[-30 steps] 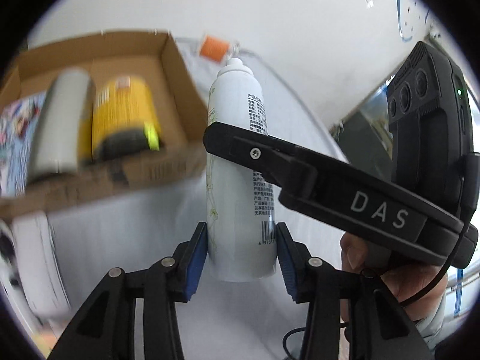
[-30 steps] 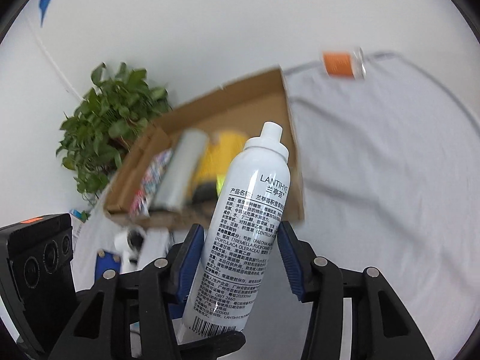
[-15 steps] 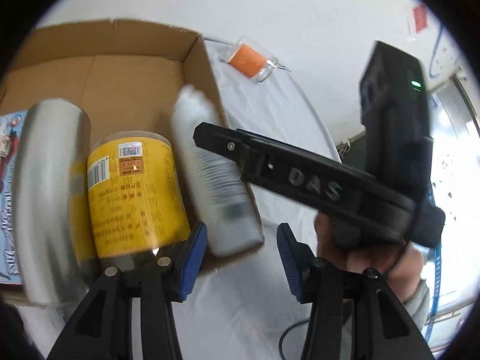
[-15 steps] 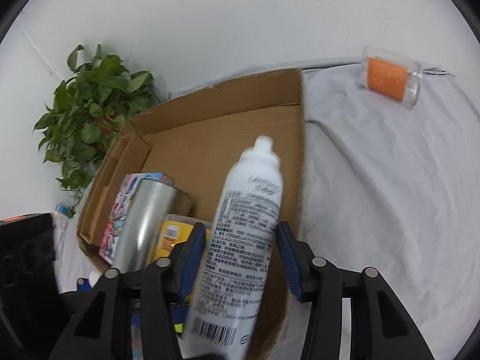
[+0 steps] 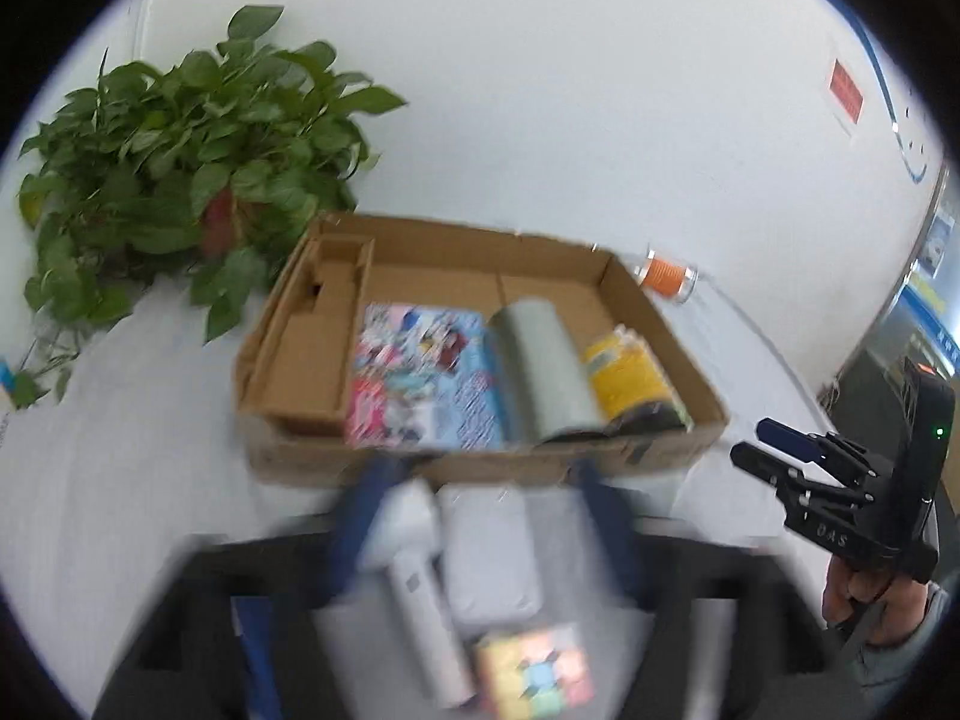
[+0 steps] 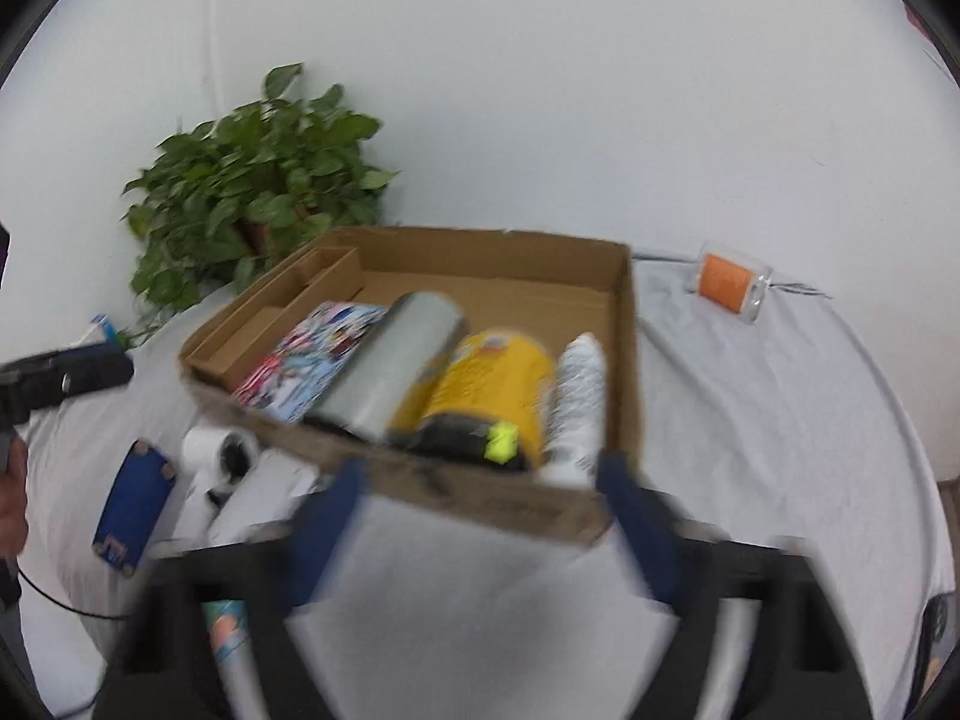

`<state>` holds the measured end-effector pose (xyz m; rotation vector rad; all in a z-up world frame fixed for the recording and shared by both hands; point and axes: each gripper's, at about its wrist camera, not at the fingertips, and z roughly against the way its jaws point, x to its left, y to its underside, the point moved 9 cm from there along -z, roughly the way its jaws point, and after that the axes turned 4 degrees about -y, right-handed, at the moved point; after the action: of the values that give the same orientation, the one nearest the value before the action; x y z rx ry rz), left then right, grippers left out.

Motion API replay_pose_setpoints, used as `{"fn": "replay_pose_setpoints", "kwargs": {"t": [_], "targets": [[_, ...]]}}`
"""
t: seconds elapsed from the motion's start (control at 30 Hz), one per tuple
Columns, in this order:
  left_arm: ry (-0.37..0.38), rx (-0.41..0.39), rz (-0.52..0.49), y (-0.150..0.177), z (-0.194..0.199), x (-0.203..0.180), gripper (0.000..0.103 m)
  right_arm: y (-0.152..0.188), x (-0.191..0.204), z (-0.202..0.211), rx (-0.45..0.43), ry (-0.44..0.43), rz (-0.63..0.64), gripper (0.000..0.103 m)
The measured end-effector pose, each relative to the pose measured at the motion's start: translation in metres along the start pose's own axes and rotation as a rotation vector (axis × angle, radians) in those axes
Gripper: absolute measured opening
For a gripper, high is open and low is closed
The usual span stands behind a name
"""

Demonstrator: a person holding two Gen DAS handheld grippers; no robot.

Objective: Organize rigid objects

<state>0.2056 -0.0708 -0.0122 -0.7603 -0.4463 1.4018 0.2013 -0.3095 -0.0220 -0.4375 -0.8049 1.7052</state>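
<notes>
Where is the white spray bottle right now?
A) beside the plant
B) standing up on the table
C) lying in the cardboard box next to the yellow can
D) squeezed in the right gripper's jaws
C: in the right wrist view the white spray bottle lies inside the cardboard box, at the right wall, right beside the yellow can.

Motion blur smears both sets of jaws. In the left wrist view the cardboard box point(image 5: 480, 468) wall hides the white spray bottle point(image 6: 576, 402). The cube point(image 5: 534, 675) is cut by the bottom edge. Labels are unreadable.
</notes>
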Motion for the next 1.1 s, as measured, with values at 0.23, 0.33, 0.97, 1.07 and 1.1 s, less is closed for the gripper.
{"fn": "replay_pose_setpoints", "kwargs": {"t": [0.23,0.33,0.97,1.07,1.1], "targets": [[-0.067,0.007,0.023,0.039,0.044,0.042,0.095,0.057,0.099,0.007,0.003,-0.208,0.002,0.102],[0.061,0.032,0.08,0.056,0.033,0.037,0.095,0.091,0.144,-0.004,0.105,-0.349,0.015,0.102],[0.367,0.405,0.107,0.175,-0.038,-0.06,0.054,0.163,0.154,0.003,0.193,-0.4,0.064,0.057],[0.383,0.407,0.15,0.184,-0.036,-0.064,0.056,0.174,0.14,0.016,0.194,-0.372,0.086,0.057],[0.391,0.401,0.168,0.186,-0.036,-0.063,0.056,0.179,0.136,0.017,0.204,-0.364,0.082,0.057]]}}
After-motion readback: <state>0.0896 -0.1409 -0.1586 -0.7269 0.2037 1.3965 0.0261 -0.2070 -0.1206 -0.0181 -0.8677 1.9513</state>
